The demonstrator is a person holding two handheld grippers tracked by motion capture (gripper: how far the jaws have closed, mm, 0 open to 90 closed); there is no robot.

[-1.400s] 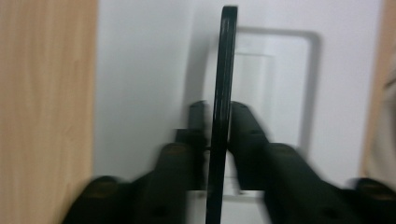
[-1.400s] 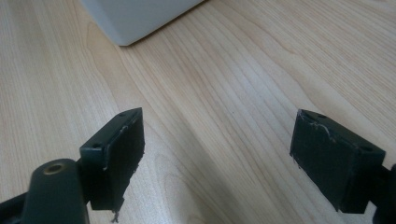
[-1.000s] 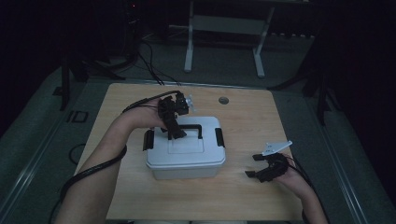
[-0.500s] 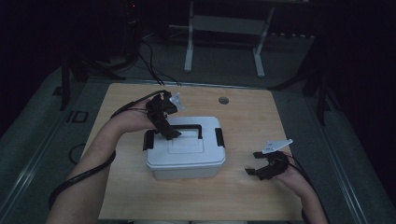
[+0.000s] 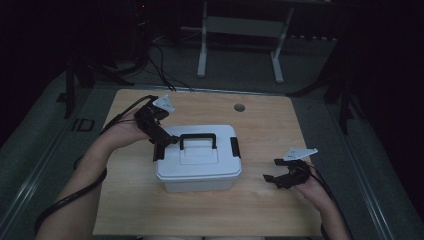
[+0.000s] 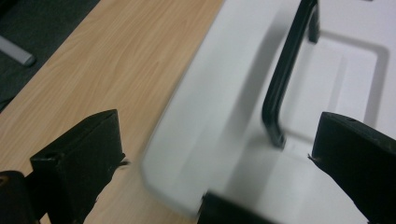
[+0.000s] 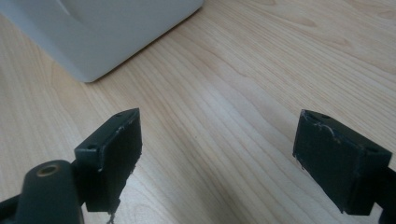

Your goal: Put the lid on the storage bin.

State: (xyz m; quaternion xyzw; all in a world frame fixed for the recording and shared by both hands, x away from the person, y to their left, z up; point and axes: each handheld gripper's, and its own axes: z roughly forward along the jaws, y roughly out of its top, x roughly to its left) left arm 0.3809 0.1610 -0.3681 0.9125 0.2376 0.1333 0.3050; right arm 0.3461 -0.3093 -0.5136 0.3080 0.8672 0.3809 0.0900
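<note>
A white rectangular plastic storage box [image 5: 199,160] with a black carry handle [image 5: 198,140] and black side latches sits in the middle of the light wooden desk [image 5: 260,125]. The left tool [image 5: 165,145] hangs wide open over the lid's left end, beside the handle. The right tool [image 5: 274,179], also wide open and holding nothing, rests low over bare desk just right of the box.

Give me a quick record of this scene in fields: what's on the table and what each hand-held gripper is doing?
Surface: wooden table
Main thing: white box, lid on, black handle upright
Latches: black, one at each end of the lid
Left hand-held gripper: open, at the box's left end by the latch
Right hand-held gripper: open, low over bare table, apart from the box
Beyond the table: dark floor, cables, a metal stand
</note>
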